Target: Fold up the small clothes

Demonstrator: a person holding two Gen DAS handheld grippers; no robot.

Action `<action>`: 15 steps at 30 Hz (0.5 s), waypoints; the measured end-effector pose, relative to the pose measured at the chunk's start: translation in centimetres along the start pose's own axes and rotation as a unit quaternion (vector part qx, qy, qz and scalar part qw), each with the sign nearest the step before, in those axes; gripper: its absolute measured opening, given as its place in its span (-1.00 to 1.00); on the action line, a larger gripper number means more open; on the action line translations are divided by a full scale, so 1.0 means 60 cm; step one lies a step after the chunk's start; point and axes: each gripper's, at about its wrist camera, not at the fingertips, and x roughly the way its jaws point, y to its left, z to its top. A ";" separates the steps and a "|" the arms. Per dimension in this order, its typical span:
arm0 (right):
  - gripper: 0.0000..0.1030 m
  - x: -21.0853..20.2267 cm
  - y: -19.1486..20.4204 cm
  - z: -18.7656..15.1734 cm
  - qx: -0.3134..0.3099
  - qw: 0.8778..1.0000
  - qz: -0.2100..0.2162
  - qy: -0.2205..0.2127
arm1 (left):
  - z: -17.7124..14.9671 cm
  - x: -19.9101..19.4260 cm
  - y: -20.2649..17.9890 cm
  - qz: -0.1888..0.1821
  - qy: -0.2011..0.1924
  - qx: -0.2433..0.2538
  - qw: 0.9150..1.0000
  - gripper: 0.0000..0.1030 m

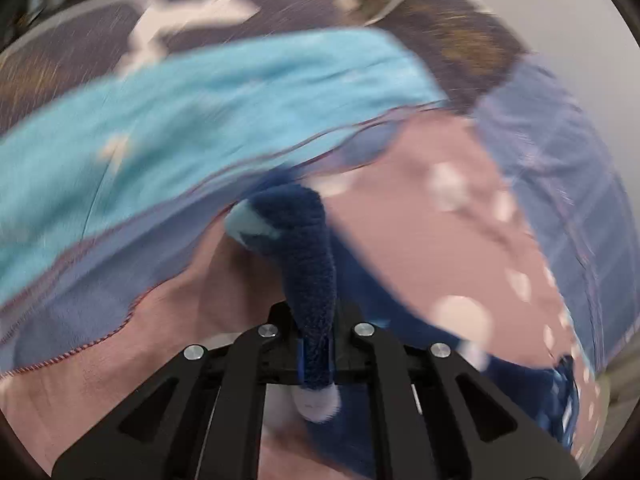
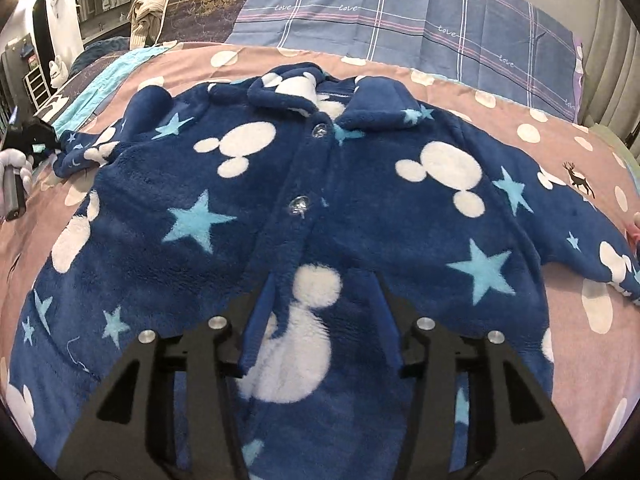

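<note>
A small navy fleece jacket [image 2: 360,208] with white mouse-head shapes and light blue stars lies front up and buttoned on a pink dotted bedsheet [image 2: 580,320], its collar at the far side. My right gripper [image 2: 320,320] hovers low over its lower hem, jaws wide apart, with fabric bulging between them. My left gripper [image 1: 316,356] is shut on the navy sleeve cuff [image 1: 308,264], seen blurred. The left gripper also shows in the right wrist view [image 2: 36,136] at the end of the left sleeve.
A blue plaid pillow [image 2: 400,16] lies at the head of the bed. A turquoise towel [image 1: 208,108] and a dark patterned blanket [image 1: 100,36] lie beside the sheet. A pile of beige clothes [image 2: 148,12] and shelves [image 2: 36,80] stand at far left.
</note>
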 end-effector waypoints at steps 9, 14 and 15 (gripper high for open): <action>0.05 -0.025 -0.075 -0.012 0.050 0.999 -0.003 -0.015 | -0.117 -0.239 -0.328 -0.190 -0.084 0.243 0.947 -0.85; 0.09 -0.040 -0.128 -0.037 0.086 0.996 -0.015 -0.013 | -0.266 -0.277 -0.474 -0.275 -0.058 0.338 0.898 -0.84; 0.09 -0.041 -0.140 -0.043 0.094 0.995 -0.017 -0.010 | -0.311 -0.272 -0.502 -0.292 -0.038 0.357 0.886 -0.77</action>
